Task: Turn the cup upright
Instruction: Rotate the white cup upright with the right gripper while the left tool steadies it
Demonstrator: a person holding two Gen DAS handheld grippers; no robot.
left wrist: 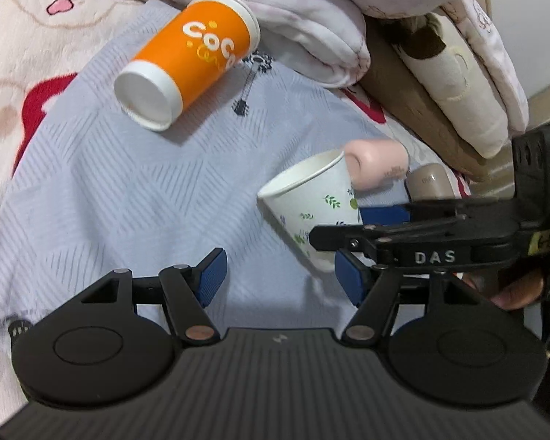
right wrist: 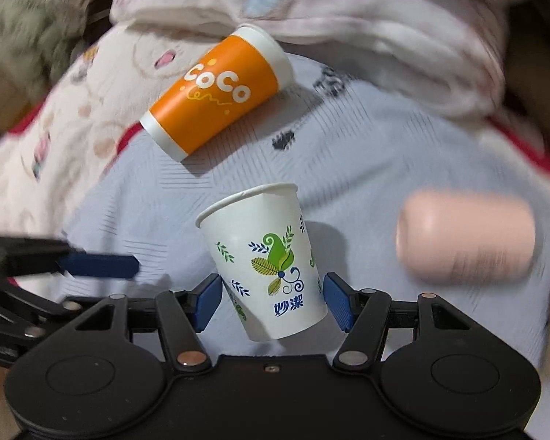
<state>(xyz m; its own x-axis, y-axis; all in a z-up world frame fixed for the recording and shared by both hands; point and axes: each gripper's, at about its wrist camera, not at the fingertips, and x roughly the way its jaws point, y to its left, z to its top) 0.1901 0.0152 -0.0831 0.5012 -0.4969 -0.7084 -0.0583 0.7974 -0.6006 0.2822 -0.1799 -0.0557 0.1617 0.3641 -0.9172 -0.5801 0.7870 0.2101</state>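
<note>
Blurred pink cylinder [right wrist: 465, 234], bedding

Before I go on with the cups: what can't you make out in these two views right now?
- White cup base: right view, hidden behind the right gripper; whether the pads touch it is unclear.
- Same cup, left view: lower side covered by the right gripper's arm.
- Orange cup mouth: faces away in both views, inside unseen.
- Pink object: right view, motion-blurred; unidentifiable.
- Tan object: left view, cut by the arm.
- Left gripper: open, holding nothing.
</note>
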